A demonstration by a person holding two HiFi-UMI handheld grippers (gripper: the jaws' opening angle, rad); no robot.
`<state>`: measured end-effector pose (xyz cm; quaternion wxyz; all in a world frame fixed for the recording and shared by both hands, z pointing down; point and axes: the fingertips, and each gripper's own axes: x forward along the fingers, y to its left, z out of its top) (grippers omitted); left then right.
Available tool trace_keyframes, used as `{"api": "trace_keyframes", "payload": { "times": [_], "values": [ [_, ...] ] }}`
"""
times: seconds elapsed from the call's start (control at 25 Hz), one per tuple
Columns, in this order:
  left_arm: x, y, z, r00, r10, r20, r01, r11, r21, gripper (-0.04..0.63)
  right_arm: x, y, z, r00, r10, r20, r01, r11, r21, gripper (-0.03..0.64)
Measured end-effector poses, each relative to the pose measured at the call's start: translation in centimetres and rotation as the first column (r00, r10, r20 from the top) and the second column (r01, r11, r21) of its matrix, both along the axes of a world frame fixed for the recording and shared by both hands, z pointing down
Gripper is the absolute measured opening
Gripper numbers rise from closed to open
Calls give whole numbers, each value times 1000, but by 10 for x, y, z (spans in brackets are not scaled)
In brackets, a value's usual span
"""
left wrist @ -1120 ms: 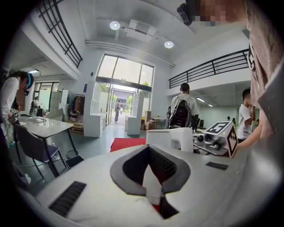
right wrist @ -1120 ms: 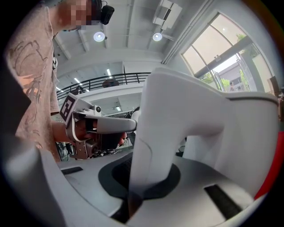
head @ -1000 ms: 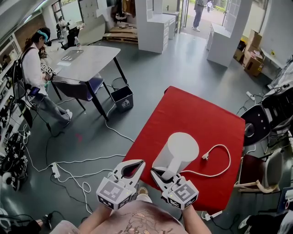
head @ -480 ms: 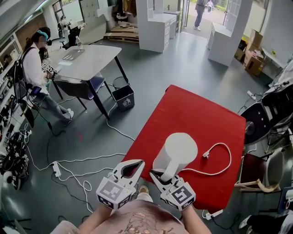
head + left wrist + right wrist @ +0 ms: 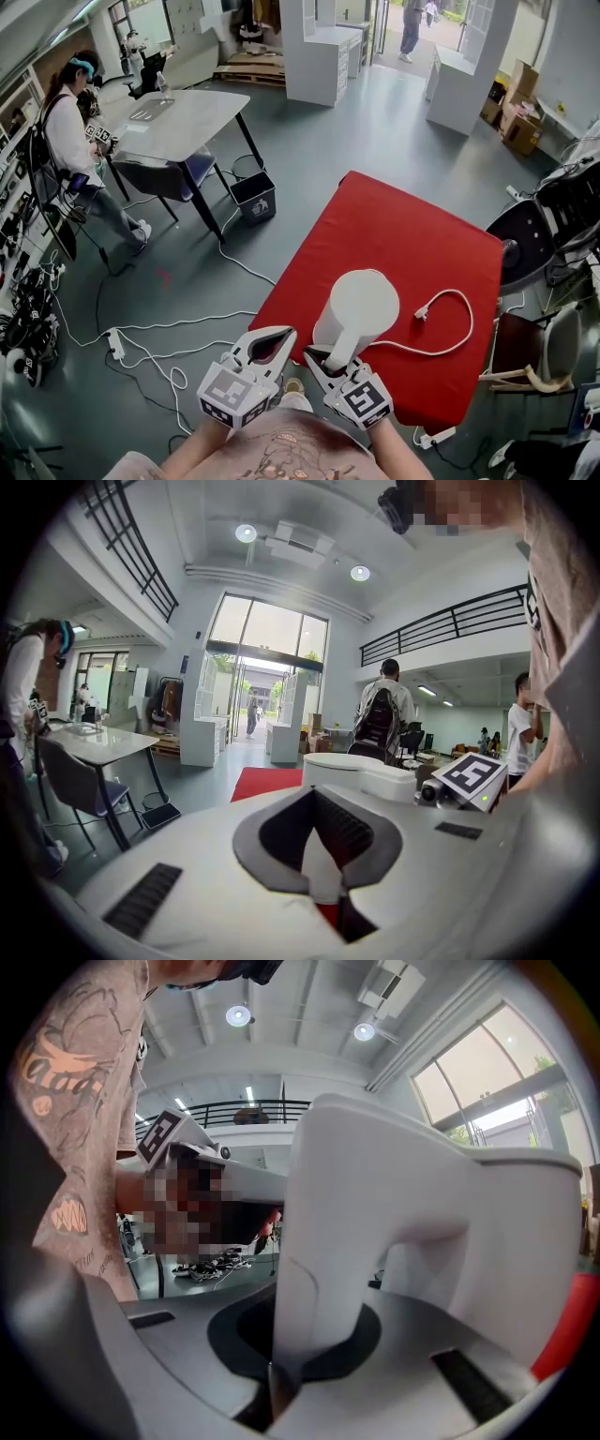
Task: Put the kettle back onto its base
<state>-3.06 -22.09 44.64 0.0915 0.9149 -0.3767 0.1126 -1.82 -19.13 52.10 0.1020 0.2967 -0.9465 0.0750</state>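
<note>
My right gripper (image 5: 325,359) clamps the handle (image 5: 339,345) of the white kettle (image 5: 361,305), lower centre; left of it, my left gripper (image 5: 281,336) is closed, empty.

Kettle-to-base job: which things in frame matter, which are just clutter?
Job: kettle, handle clamped in right gripper; cord plug; red table. The base itself isn't visible.
Clutter: left gripper, shut and empty; grey table; bin; cardboard boxes.
</note>
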Motion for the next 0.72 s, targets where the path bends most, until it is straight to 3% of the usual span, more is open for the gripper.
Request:
{"api": "trace_keyframes", "payload": {
  "times": [0.72],
  "values": [
    [-6, 8, -2, 1000, -14, -2, 14, 1000, 2, -12, -12, 8, 8, 998, -20, -59, 21, 1000, 23, 15]
  ]
}}
